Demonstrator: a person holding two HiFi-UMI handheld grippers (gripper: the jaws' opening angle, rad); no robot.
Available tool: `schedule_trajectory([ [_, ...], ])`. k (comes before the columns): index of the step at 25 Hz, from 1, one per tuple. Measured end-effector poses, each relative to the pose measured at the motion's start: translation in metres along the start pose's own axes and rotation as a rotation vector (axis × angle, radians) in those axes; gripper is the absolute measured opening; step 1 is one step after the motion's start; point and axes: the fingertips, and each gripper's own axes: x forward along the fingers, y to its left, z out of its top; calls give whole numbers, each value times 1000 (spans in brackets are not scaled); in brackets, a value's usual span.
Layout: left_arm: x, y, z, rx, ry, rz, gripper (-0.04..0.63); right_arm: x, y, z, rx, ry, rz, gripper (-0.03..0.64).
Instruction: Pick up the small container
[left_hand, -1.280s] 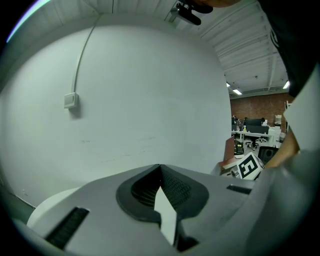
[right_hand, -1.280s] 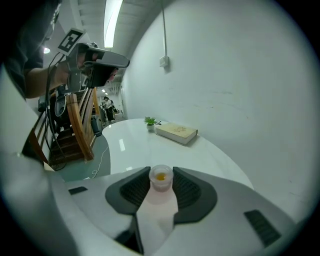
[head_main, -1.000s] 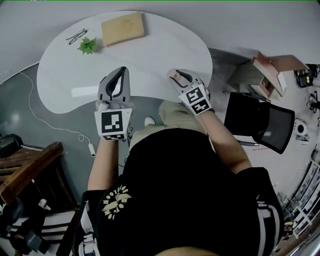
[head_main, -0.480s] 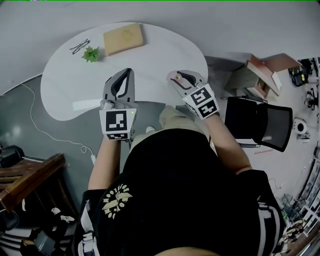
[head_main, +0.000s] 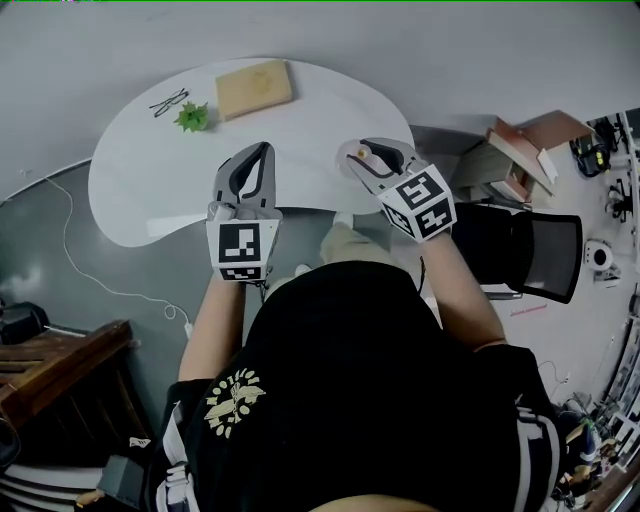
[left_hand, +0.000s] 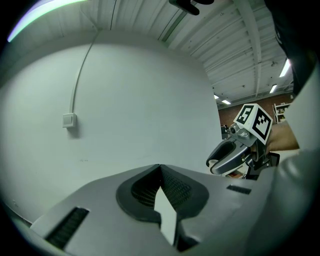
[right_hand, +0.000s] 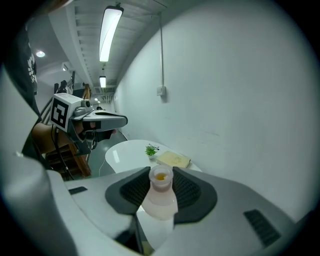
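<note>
Both grippers now sit higher above the white table (head_main: 140, 190) than a second ago; the right gripper (head_main: 362, 158) pinches the small container (right_hand: 161, 195), lifted clear, while the left gripper (head_main: 260, 152) stays pressed together, empty, so the pickup looks done

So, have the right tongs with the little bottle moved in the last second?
Yes. They have risen toward the head camera: the right tongs look bigger while the white table beneath looks smaller. The bottle is clamped between them.

Upright small container (right_hand: 161, 194), translucent, aloft
</note>
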Motion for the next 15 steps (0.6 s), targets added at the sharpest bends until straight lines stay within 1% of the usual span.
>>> schedule_trajectory([
  [6, -13, 8, 4, -8, -19, 9, 21, -13, 4, 14, 3, -20, -31, 156],
  [15, -10, -4, 10, 6, -31, -22, 21, -18, 7, 12, 4, -17, -31, 156],
])
